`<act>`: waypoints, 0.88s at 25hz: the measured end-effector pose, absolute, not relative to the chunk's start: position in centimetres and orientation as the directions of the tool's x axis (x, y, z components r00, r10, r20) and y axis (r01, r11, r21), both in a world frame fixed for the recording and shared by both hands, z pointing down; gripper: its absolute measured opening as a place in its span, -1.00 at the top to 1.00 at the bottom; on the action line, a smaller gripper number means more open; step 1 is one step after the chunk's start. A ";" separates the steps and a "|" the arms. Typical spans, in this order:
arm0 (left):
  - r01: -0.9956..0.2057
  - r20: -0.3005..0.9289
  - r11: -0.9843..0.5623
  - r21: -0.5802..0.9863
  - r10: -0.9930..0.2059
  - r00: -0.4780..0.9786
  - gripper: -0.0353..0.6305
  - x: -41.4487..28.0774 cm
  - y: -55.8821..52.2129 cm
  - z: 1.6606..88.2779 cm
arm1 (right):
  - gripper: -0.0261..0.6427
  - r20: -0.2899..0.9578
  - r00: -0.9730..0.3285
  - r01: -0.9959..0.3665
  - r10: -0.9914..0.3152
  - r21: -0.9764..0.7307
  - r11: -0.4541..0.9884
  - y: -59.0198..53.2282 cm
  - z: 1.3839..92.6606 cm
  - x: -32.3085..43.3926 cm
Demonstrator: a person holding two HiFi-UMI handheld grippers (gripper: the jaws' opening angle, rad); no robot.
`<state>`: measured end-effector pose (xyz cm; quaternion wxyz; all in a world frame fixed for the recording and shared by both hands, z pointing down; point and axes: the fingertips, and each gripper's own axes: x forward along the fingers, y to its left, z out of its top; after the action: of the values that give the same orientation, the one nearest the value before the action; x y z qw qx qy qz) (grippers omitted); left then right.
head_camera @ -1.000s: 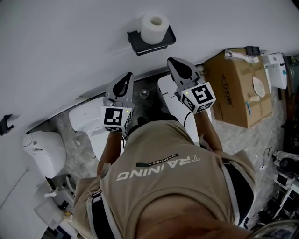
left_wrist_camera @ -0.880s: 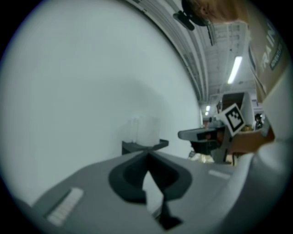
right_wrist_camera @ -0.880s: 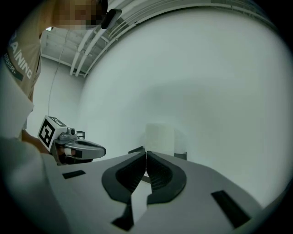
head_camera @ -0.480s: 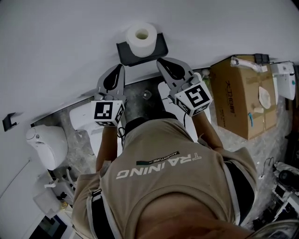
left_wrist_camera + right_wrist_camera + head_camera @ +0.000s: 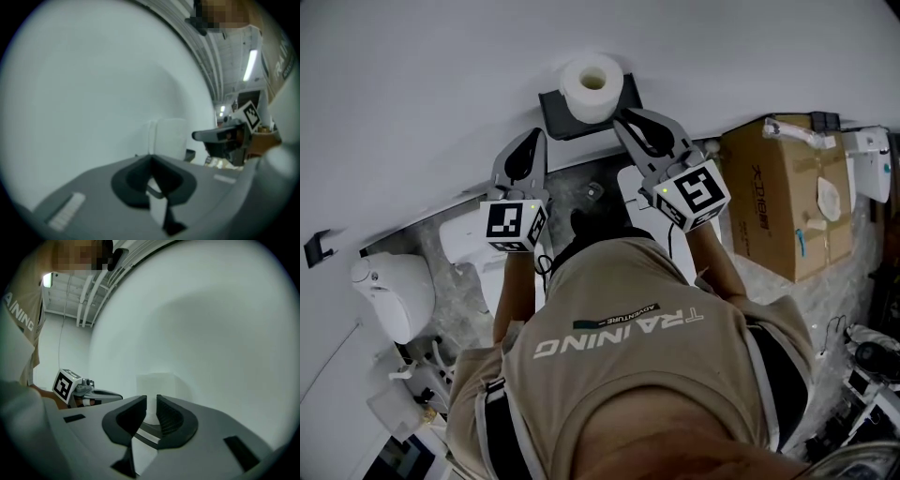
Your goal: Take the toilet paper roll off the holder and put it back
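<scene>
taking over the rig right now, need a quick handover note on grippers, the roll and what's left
Left gripper: shut, empty, pointed toward the wall left of the holder.
Right gripper: shut, empty, tip close by the holder.
Toilet paper roll: upright on the holder, held by neither gripper.
Done: nothing yet, judging by the roll's place.
Left: open a gripper, take the roll off, put it back.

The toilet paper roll [image 5: 592,86] stands on the holder [image 5: 555,112], fixed to the wall [image 5: 441,84] ahead of you. Your left tool [image 5: 528,142] lies below-left of the holder, and your right tool [image 5: 630,117] is near its right end. A cardboard box [image 5: 778,202] sits on the floor [image 5: 853,246] farther right.
</scene>
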<state>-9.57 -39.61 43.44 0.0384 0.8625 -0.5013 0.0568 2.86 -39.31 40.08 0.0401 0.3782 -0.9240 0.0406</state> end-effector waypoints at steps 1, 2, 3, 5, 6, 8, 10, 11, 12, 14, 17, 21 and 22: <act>-0.867 0.133 -0.498 0.013 -0.858 0.495 0.88 -9.8 -39.6 43.5 | 0.72 0.106 -0.711 -0.702 -0.695 -0.062 0.709 -39.3 40.0 2.7; -0.865 0.129 -0.501 0.016 -0.857 0.499 0.88 -10.0 -39.6 43.5 | 0.16 0.105 -0.710 -0.704 -0.696 -0.090 0.705 -39.4 39.9 2.5; -0.863 0.122 -0.505 0.017 -0.856 0.503 0.88 -10.3 -39.6 43.5 | 0.01 0.100 -0.703 -0.711 -0.705 -0.119 0.693 -39.6 39.6 2.4; -0.860 0.109 -0.510 0.020 -0.854 0.509 0.88 -10.6 -39.9 43.3 | -0.12 0.093 -0.669 -0.742 -0.737 -0.123 0.659 -40.3 39.0 2.4; -0.859 0.104 -0.512 0.022 -0.853 0.511 0.88 -10.8 -40.0 43.2 | -0.14 0.103 -0.654 -0.757 -0.750 -0.097 0.647 -40.7 38.9 2.2; -0.856 0.094 -0.516 0.028 -0.852 0.516 0.88 -11.2 -39.8 43.0 | -0.14 0.132 -0.635 -0.771 -0.761 -0.049 0.635 -41.1 38.7 1.5; -0.856 0.083 -0.516 0.031 -0.852 0.517 0.88 -11.7 -39.7 42.9 | -0.14 0.157 -0.622 -0.779 -0.767 -0.026 0.626 -41.6 38.7 0.8; -0.857 0.081 -0.514 0.033 -0.853 0.515 0.88 -12.1 -39.7 42.9 | -0.14 0.173 -0.615 -0.783 -0.769 -0.017 0.622 -42.0 38.8 0.6; -0.858 0.079 -0.512 0.039 -0.854 0.514 0.88 -12.4 -39.7 42.9 | -0.14 0.189 -0.610 -0.785 -0.770 -0.010 0.620 -42.3 39.0 0.4; -0.856 0.077 -0.514 0.052 -0.853 0.516 0.88 -12.8 -39.6 43.1 | -0.14 0.212 -0.602 -0.788 -0.770 -0.005 0.615 -42.8 39.0 0.1; -0.853 0.078 -0.520 0.054 -0.849 0.523 0.88 -13.4 -39.7 43.2 | -0.14 0.235 -0.594 -0.793 -0.770 -0.006 0.610 -43.5 39.2 -0.5; -0.846 0.076 -0.530 0.065 -0.842 0.533 0.88 -13.8 -39.9 43.2 | -0.14 0.273 -0.586 -0.793 -0.763 0.005 0.610 -44.4 39.7 -1.4; -0.845 0.074 -0.530 0.068 -0.842 0.534 0.88 -13.9 -40.0 43.2 | -0.14 0.281 -0.582 -0.794 -0.763 0.008 0.608 -44.6 39.7 -1.5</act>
<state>-13.88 -39.98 43.18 0.0476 0.8746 -0.4823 0.0161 -1.53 -44.61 39.70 0.1291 0.4385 -0.8875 0.0593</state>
